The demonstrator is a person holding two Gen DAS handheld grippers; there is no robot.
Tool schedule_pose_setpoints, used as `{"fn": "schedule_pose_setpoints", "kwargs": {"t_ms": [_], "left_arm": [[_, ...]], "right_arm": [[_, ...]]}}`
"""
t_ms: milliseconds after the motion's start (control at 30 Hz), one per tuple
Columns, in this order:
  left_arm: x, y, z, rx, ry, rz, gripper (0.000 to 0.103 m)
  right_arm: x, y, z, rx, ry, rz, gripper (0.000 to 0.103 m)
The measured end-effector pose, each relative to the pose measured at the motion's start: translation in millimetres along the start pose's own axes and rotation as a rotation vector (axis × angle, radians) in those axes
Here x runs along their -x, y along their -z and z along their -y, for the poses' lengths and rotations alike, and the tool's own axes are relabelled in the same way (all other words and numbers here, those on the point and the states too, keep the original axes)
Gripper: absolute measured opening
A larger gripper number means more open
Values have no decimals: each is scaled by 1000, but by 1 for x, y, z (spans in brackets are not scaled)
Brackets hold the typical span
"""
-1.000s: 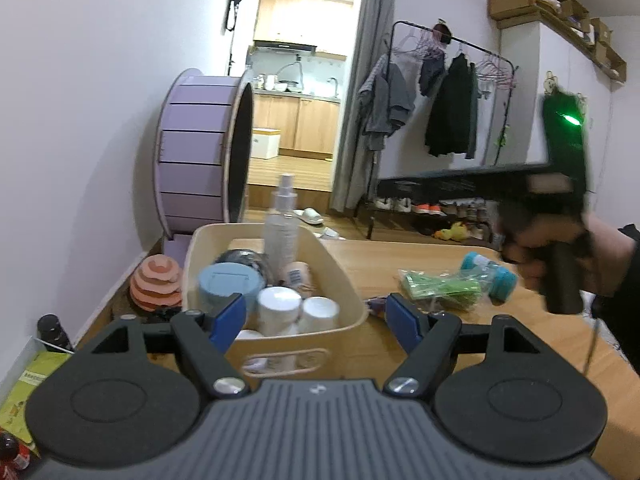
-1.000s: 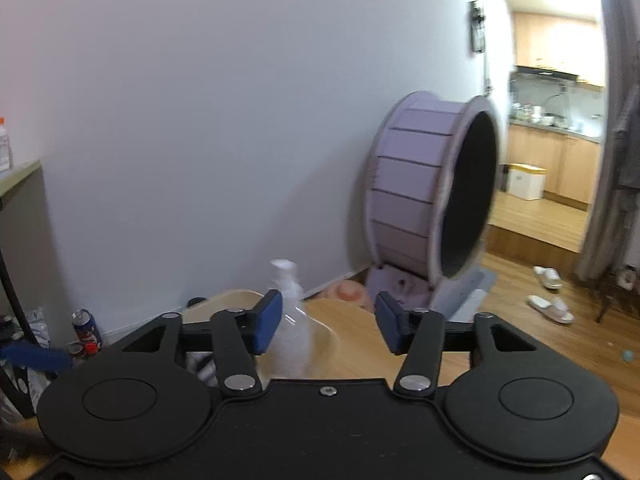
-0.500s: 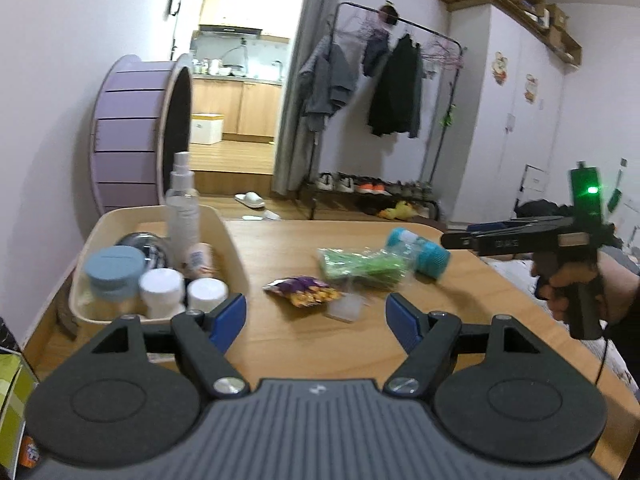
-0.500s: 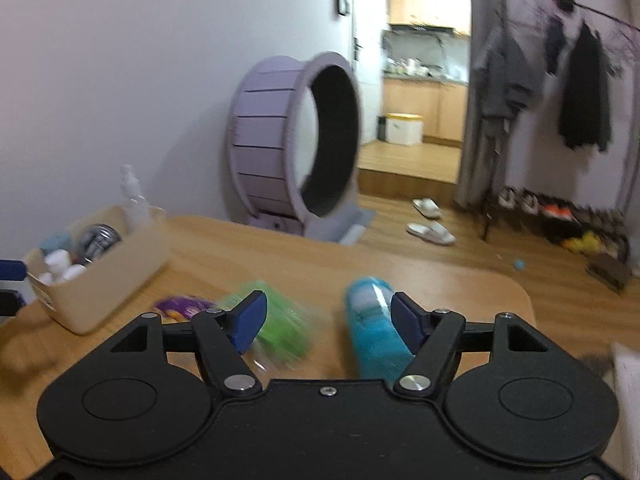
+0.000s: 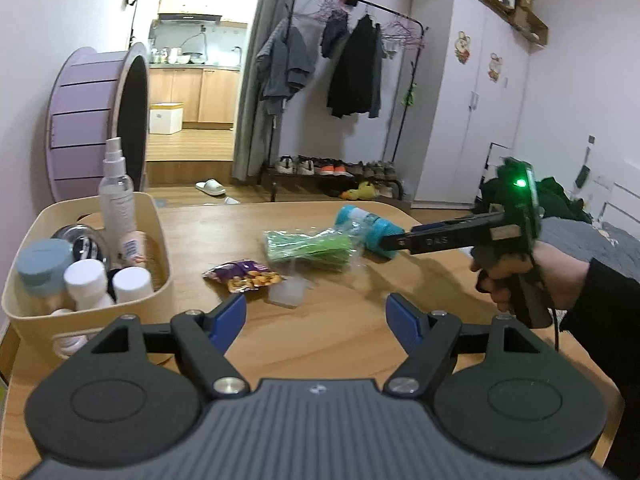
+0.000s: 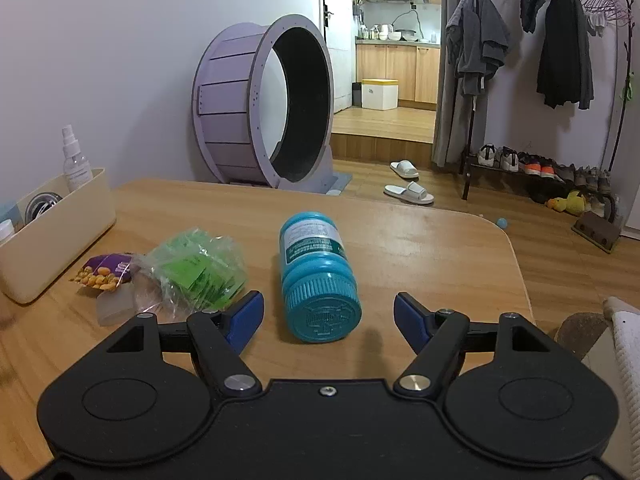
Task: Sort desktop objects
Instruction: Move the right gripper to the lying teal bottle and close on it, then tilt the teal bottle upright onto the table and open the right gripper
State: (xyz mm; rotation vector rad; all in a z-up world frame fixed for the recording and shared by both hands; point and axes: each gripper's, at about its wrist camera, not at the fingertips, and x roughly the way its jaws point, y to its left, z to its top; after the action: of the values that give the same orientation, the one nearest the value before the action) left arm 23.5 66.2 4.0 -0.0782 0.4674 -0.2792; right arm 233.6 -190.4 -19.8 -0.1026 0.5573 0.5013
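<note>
Here your right gripper (image 6: 329, 322) hung just above the wooden table (image 6: 420, 248) with its jaws spread wide and nothing between them. The teal bottle (image 6: 318, 278) lay on its side directly ahead of that claw, ribbed cap toward you and sitting between the two blue fingertips (image 6: 244, 318) in the wrist view; whether the pads reached alongside the cap or stopped just short of it, I could not tell. To the left of the claw sat the green packet bag (image 6: 200, 272), close to the bottle but apart from it. Further left lay the purple snack pouch (image 6: 106, 272), touching the clear edge of the green bag, with a small translucent cup (image 6: 116, 306) just in front of it. At the far left stood the beige bin (image 6: 56, 236), a spray bottle (image 6: 76, 160) upright inside it.

Your left gripper (image 5: 318, 322) was likewise released, jaws wide, held off the table. Ahead of it lay the snack pouch and the cup; the bin stood to its left, holding white-capped jars (image 5: 132, 282) and a grey-blue lidded jar (image 5: 42, 264). To its right your right hand (image 5: 516, 268) gripped the other tool's handle.
</note>
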Motion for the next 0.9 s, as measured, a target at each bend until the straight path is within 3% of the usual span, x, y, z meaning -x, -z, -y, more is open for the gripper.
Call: {"fn": "schedule_pose_setpoints", "kwargs": {"t_ms": [100, 167, 567, 767, 900], "left_arm": [[-2, 1, 3, -6, 4, -3, 76], [-3, 2, 4, -7, 4, -3, 76], [-5, 0, 3, -9, 3, 0, 76], [-7, 0, 4, -16, 12, -7, 76], [-9, 1, 7, -22, 21, -13, 76]], "right_arm": [[-4, 3, 2, 1, -18, -28, 67], [-6, 6, 4, -6, -28, -40, 43], [58, -4, -11, 42, -55, 84, 42], [80, 0, -34, 129, -81, 61, 42], [90, 6, -33, 113, -88, 63, 43]]}}
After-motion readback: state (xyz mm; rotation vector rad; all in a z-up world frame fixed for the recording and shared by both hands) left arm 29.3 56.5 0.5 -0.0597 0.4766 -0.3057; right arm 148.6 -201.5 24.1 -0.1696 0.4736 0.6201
